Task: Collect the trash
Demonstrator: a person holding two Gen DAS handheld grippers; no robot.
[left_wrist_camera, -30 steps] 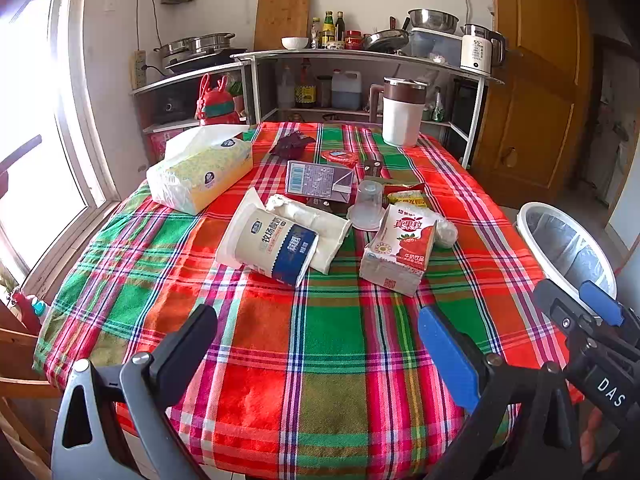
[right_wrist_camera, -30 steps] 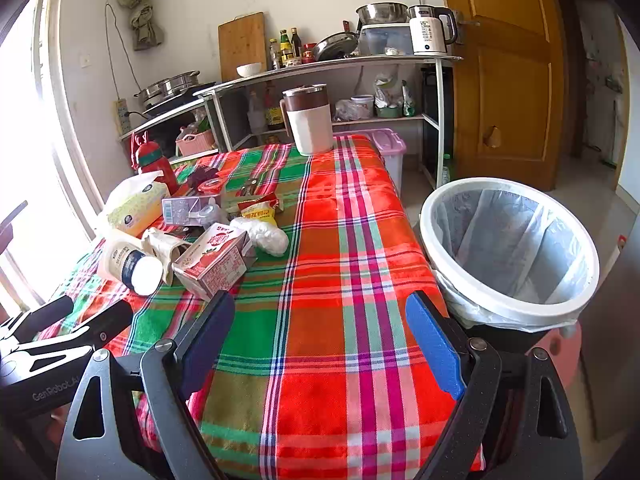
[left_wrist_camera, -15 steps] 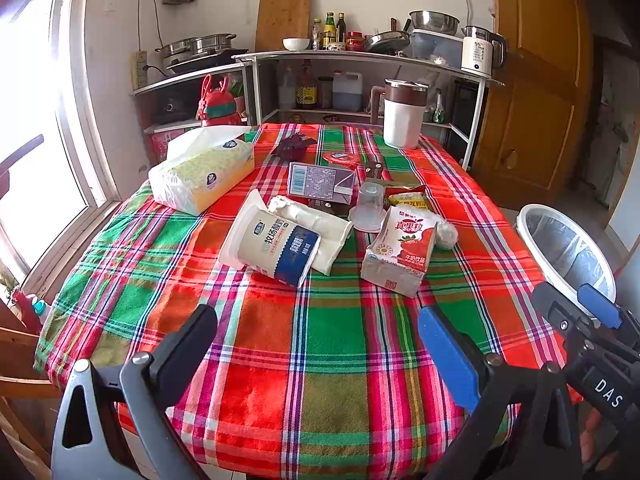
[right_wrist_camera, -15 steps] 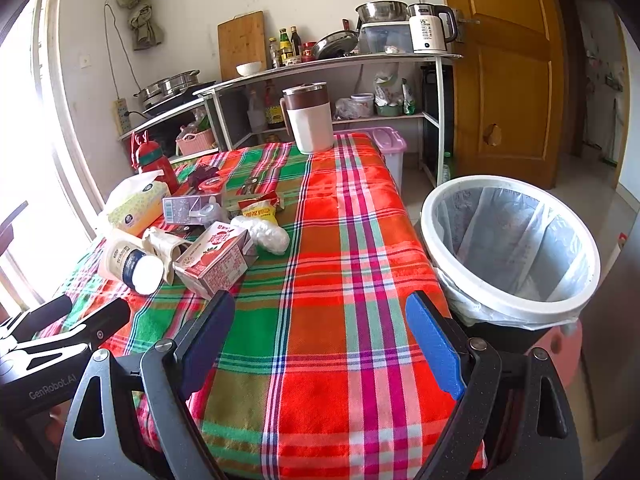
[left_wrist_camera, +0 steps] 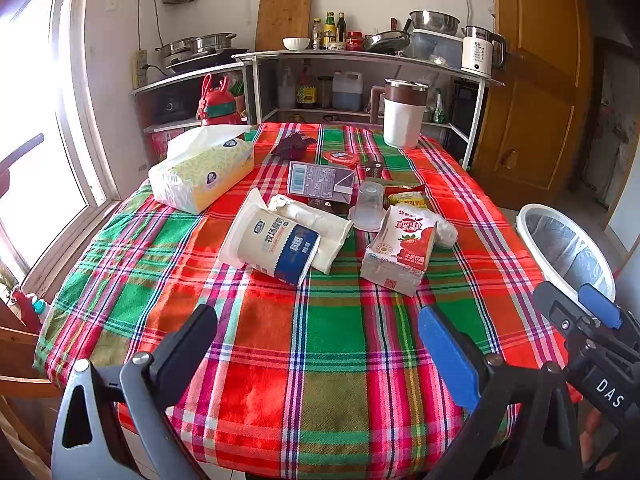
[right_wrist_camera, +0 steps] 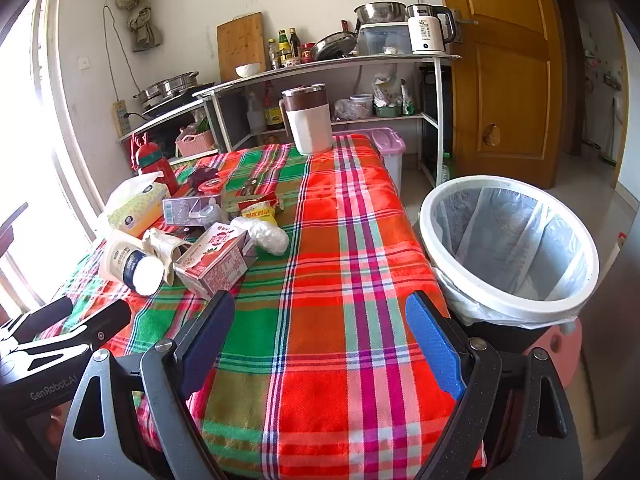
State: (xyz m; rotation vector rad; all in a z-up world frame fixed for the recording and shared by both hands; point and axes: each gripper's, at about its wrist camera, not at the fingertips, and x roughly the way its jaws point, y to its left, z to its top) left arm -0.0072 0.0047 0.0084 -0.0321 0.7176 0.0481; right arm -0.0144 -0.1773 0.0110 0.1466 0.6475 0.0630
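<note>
"DAS" on right gripper (left_wrist_camera: 600, 364) body | "GenRobot.AI" on left gripper (right_wrist_camera: 52, 344) body | "真果粒" and "牛奶饮品" on red milk carton (left_wrist_camera: 404, 250) ahead | "55" on white kettle (left_wrist_camera: 478, 54) far ahead

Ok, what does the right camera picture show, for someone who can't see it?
The right gripper, fingers open and empty, hovers over a plaid tablecloth. A lined white trash bin stands right of the table; a strawberry milk carton and wrappers lie on it, at the left.

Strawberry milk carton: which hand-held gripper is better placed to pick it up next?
Probably right: the right hand-held gripper, open, has the carton just beyond its left finger; the left hand-held gripper sits farther back.
</note>
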